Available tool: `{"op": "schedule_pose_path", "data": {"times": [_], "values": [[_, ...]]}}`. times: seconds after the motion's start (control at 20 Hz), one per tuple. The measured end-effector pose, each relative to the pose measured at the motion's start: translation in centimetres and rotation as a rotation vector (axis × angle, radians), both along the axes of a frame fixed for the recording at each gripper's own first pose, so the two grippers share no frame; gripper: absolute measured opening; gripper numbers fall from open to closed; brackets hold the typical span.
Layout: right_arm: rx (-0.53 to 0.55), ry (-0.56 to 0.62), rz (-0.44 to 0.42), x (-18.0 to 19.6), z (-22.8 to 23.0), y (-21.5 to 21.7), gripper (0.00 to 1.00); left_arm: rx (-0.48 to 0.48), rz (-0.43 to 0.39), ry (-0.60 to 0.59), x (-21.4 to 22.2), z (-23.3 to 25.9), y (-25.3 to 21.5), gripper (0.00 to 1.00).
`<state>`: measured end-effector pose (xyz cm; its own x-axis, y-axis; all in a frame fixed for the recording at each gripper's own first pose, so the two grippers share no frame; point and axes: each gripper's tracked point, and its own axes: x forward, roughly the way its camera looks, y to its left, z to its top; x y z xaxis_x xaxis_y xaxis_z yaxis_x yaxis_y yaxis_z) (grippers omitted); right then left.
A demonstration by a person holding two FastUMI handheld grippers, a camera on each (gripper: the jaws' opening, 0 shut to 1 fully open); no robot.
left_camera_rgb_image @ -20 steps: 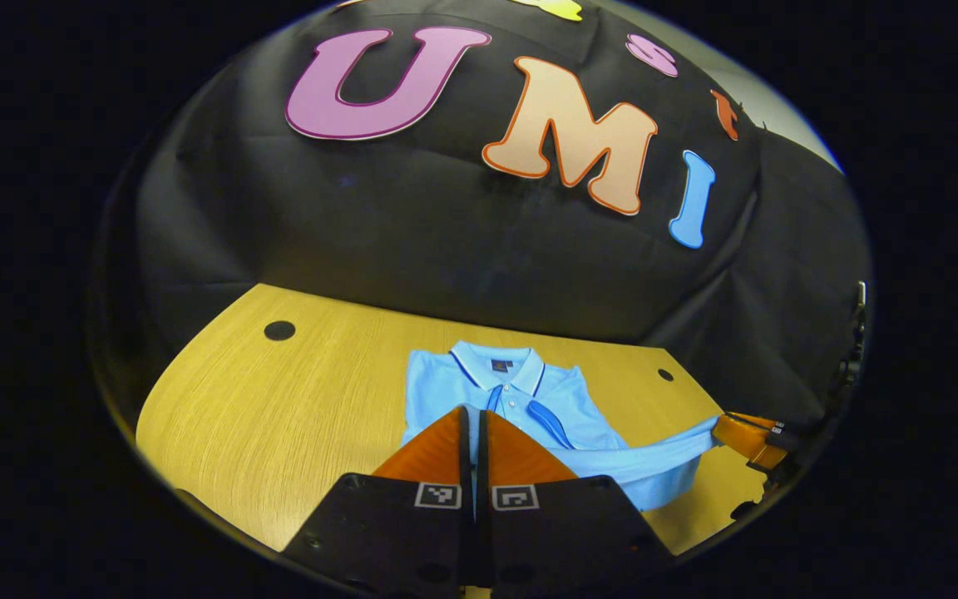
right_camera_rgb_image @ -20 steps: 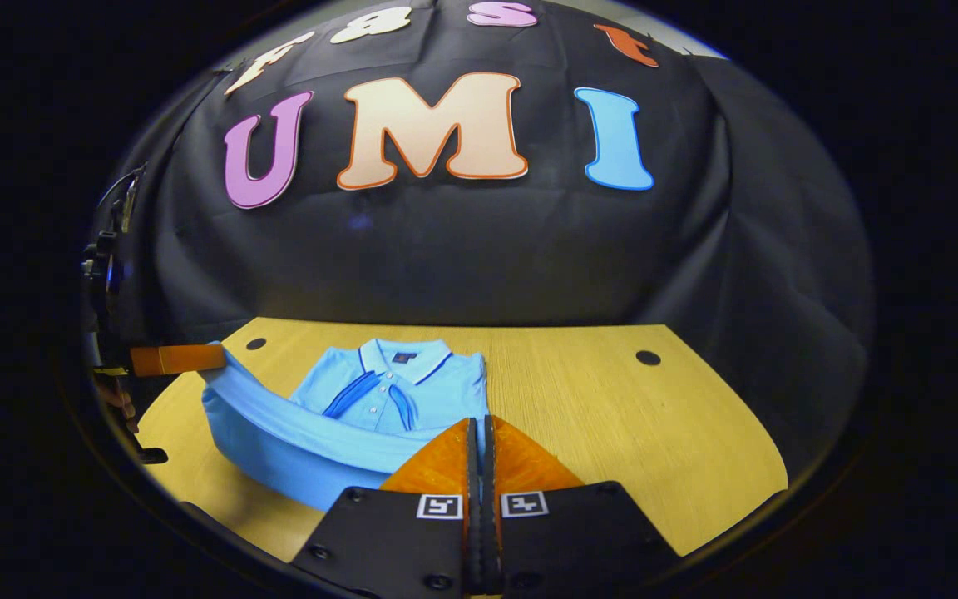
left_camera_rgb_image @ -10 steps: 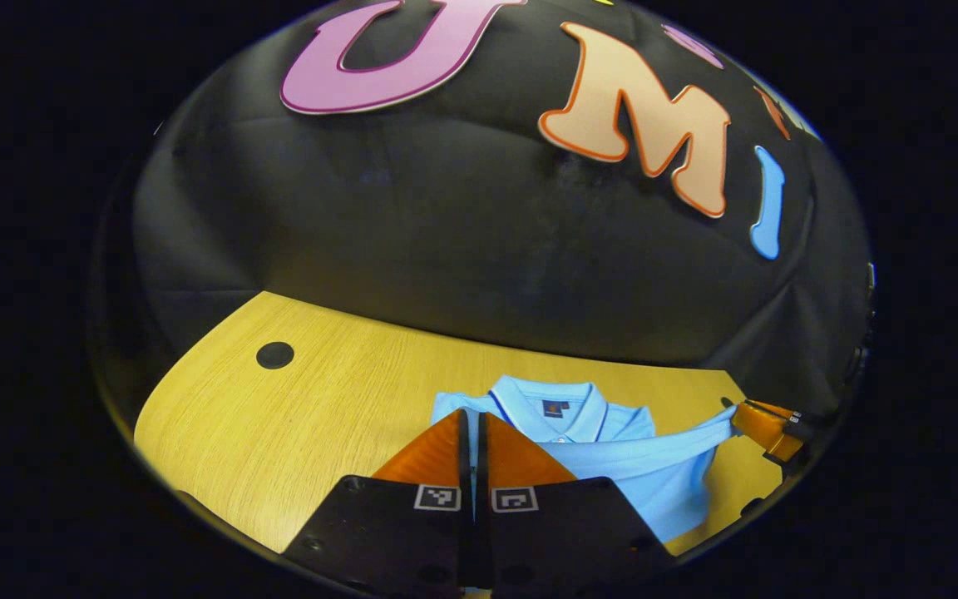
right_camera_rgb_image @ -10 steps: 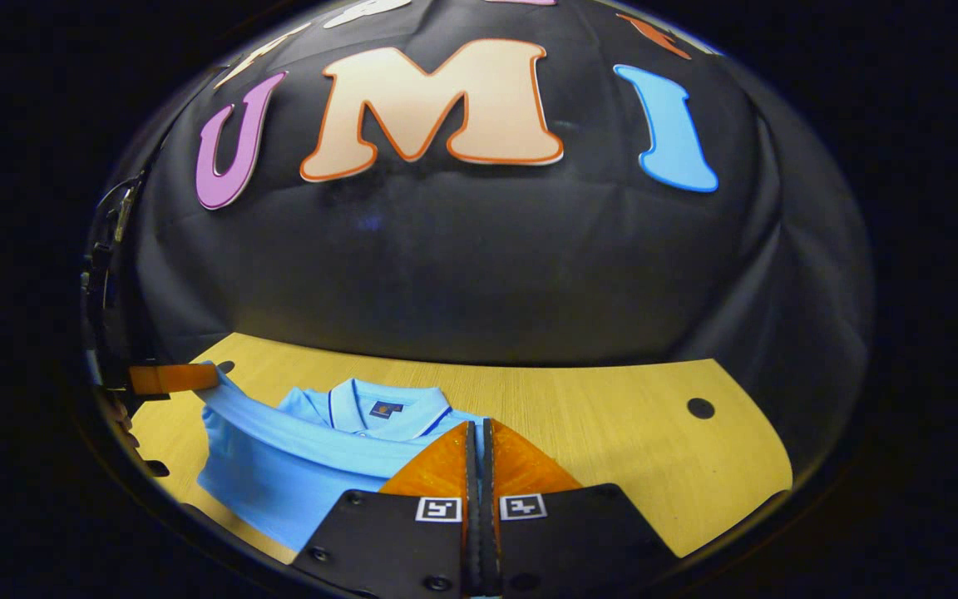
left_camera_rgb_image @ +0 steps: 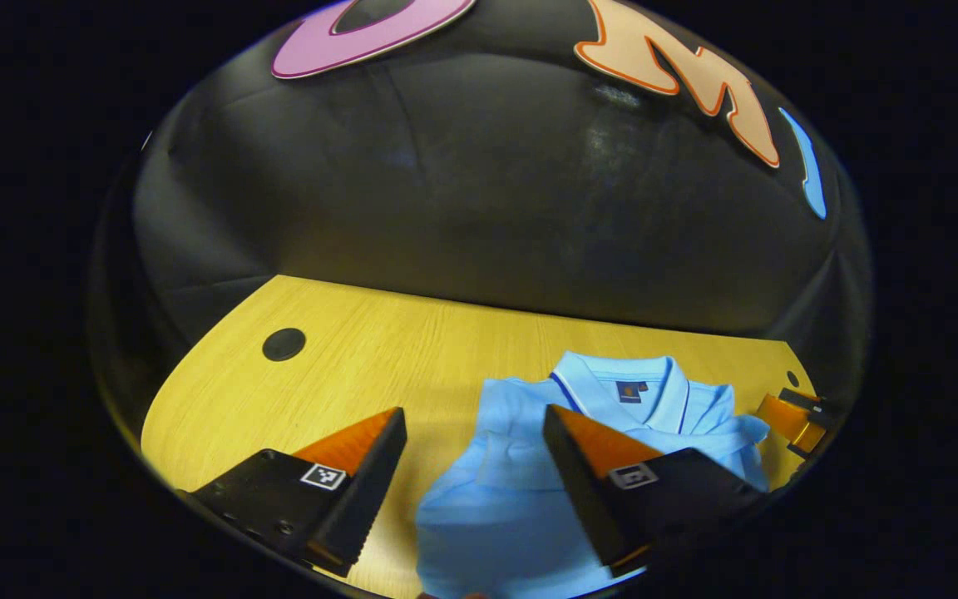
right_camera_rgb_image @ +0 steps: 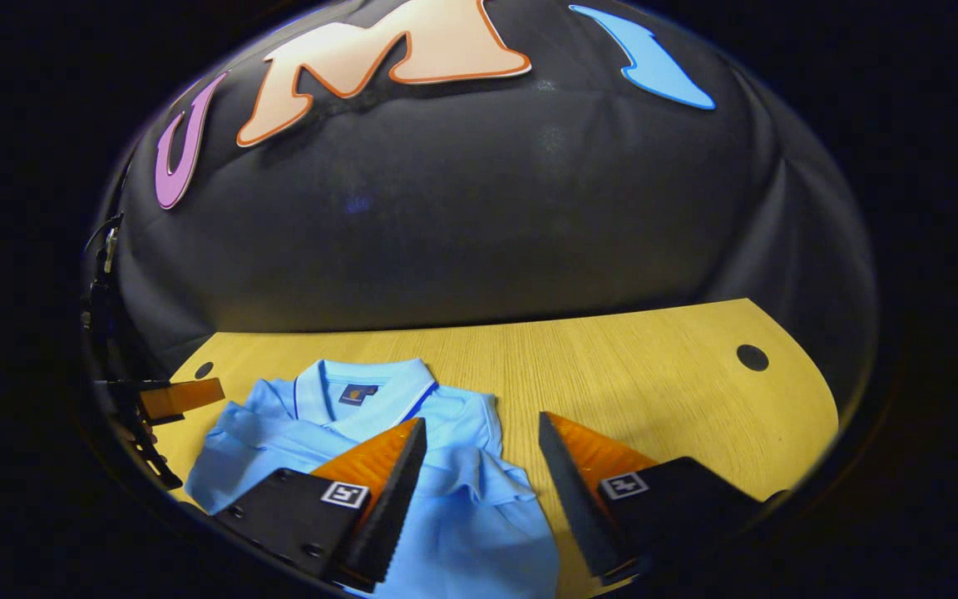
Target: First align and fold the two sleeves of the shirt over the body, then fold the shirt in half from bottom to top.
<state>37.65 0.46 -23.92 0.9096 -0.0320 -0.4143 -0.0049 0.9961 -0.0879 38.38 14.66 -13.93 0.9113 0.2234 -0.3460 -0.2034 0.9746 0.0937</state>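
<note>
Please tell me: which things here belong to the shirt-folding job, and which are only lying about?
Job:
- light blue polo shirt, folded on the table
- left gripper, open
- right gripper, open

Only there:
- yellow wooden table
- round black hole in the tabletop

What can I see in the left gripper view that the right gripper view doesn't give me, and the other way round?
Left gripper view: the left gripper up close, fingers spread wide, with the right gripper small at the far right edge. Right gripper view: the reverse, the right gripper close and spread wide, the left one small at the far left edge. Both: the folded blue shirt lying on the wooden table, its collar toward the black wall.
</note>
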Motion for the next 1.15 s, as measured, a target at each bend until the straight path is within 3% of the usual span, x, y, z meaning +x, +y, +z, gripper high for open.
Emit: {"op": "schedule_pose_path", "data": {"times": [0.05,0.1,0.15,0.35,0.4,0.45,0.65,0.85,0.9,0.95,1.15], "values": [[0.005,-0.007,0.011,-0.5,0.2,0.3,0.97,-0.016,0.006,-0.015,-0.6,0.5,0.2,0.96],[0.013,-0.015,0.018,-1.1,0.7,0.4,0.99,-0.027,0.007,-0.023,-1.4,0.8,0.1,0.96],[0.03,-0.024,0.025,-1.8,1.1,0.8,0.94,-0.032,0.005,-0.036,-2.5,1.5,-0.1,0.96],[0.094,-0.024,0.039,-6.9,3.0,2.1,0.94,-0.074,-0.034,-0.055,-7.9,3.7,-2.1,0.96],[0.088,-0.03,0.042,-8.4,3.8,2.3,0.98,-0.079,-0.044,-0.058,-9.5,4.4,-2.5,0.96],[0.081,-0.041,0.041,-9.9,4.6,2.4,0.94,-0.075,-0.044,-0.065,-11.2,5.0,-2.7,0.96],[0.086,-0.073,0.048,-15.9,7.6,2.9,0.98,0.002,-0.064,-0.063,-17.6,6.8,-3.8,0.95],[0.081,-0.09,0.017,-21.3,9.0,1.9,0.98,-0.002,-0.137,-0.005,-23.0,5.6,-6.0,0.95],[0.1,-0.1,0.002,-22.5,9.3,1.9,0.93,-0.019,-0.161,0.026,-24.4,4.6,-6.7,0.95],[0.114,-0.1,-0.015,-23.8,9.3,1.7,0.98,-0.032,-0.177,0.048,-25.5,4.0,-7.2,0.95],[0.121,-0.088,-0.055,-27.3,9.0,1.0,0.98,-0.04,-0.216,0.112,-29.0,1.6,-8.5,0.96]]}}
